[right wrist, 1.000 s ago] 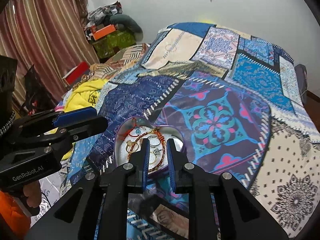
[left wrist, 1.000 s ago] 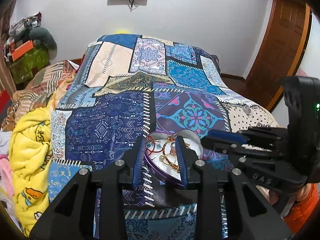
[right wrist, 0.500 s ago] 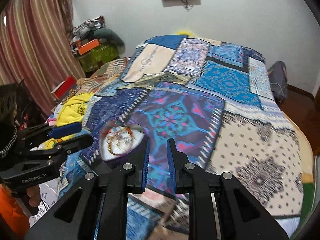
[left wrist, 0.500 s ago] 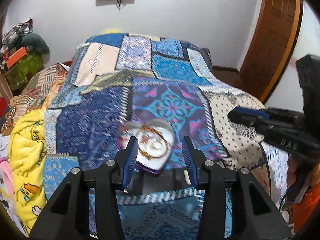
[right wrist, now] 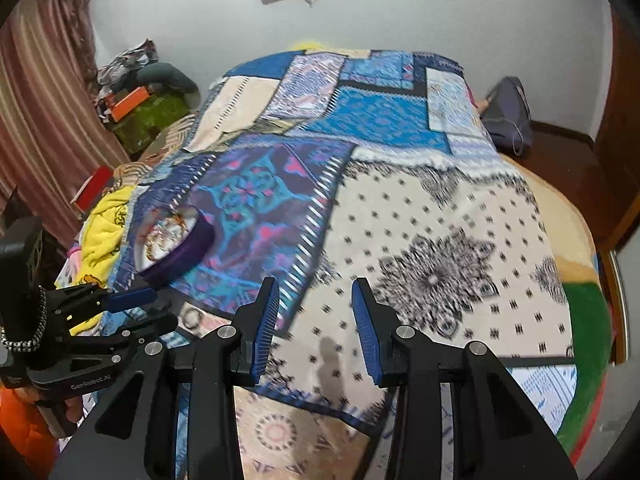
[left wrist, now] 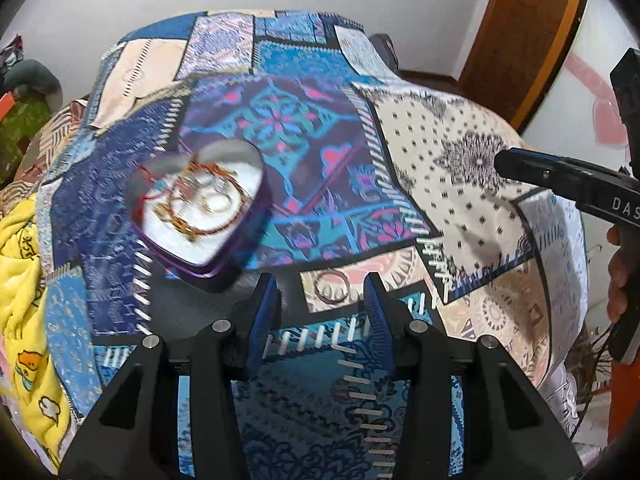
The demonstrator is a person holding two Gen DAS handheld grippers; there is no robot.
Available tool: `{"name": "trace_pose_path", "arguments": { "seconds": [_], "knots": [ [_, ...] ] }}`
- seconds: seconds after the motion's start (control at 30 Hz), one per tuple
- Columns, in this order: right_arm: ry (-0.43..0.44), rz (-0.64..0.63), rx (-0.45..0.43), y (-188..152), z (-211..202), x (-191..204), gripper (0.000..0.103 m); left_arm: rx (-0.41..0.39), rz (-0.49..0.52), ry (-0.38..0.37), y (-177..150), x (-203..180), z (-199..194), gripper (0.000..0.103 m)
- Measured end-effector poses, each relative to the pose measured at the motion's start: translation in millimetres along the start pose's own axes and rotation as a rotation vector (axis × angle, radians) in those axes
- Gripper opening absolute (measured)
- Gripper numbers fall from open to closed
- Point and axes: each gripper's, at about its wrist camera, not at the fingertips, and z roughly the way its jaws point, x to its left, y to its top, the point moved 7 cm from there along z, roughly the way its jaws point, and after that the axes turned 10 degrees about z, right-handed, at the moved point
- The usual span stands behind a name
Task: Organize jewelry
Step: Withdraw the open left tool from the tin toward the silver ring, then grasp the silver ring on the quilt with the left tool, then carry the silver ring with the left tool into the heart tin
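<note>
A purple heart-shaped tin [left wrist: 200, 216] with a white inside sits on the patchwork bedspread [left wrist: 440, 152]. It holds gold and red bangles [left wrist: 200, 200] and rings, blurred by motion. A loose ring [left wrist: 330, 286] lies on the bedspread just ahead of my left gripper [left wrist: 322, 304], which is open and empty, to the right of the tin. In the right wrist view the tin [right wrist: 172, 244] is far left. My right gripper [right wrist: 314, 316] is open and empty over the cream dotted patch, well right of the tin.
A yellow blanket [left wrist: 20, 280] hangs off the bed's left side. Piled clothes and boxes [right wrist: 140, 104] stand by the curtain. A wooden door [left wrist: 520, 32] is at the right. A dark bag [right wrist: 508, 112] lies beyond the bed's right edge.
Both grippers have pulled back and swung right, away from the tin. The right gripper's jaws have opened from nearly shut. A loose ring now shows ahead of the left gripper.
</note>
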Motion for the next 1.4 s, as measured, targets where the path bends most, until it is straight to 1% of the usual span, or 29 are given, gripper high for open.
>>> {"name": "trace_pose_path", "arguments": {
  "seconds": [0.17,0.4,0.47,0.53,0.63,0.8,0.97,1.07,1.2,1.4],
  "knots": [
    [-0.003,0.007,0.028,-9,7,-7,0.034,0.021,0.021,0.001,-3,-5,12,0.044],
    [0.009,-0.005,0.049,-10,20,-3,0.034,0.002,0.041,0.011,1,-5,19,0.044],
    [0.014,-0.009,0.054,-10,24,-1,0.034,-0.006,0.055,0.019,1,-6,19,0.038],
    [0.018,-0.015,0.060,-9,28,0,0.034,-0.005,0.062,0.017,2,-6,20,0.021],
    [0.018,-0.028,0.071,-8,35,1,0.034,-0.011,0.051,-0.009,4,-6,20,0.021],
    [0.016,-0.050,0.097,-8,49,4,0.034,-0.034,0.034,-0.013,11,-2,19,0.021],
    [0.007,-0.049,0.106,-4,65,4,0.034,-0.077,0.013,-0.026,29,4,17,0.021],
    [-0.015,-0.039,0.106,-3,74,0,0.034,-0.096,0.010,-0.034,37,5,17,0.021],
    [-0.031,-0.038,0.100,-5,80,-3,0.024,-0.113,0.009,-0.038,42,6,15,0.021],
    [-0.057,-0.061,0.083,-5,80,-3,0.014,-0.122,-0.006,-0.045,41,8,13,0.021]
  ]
}}
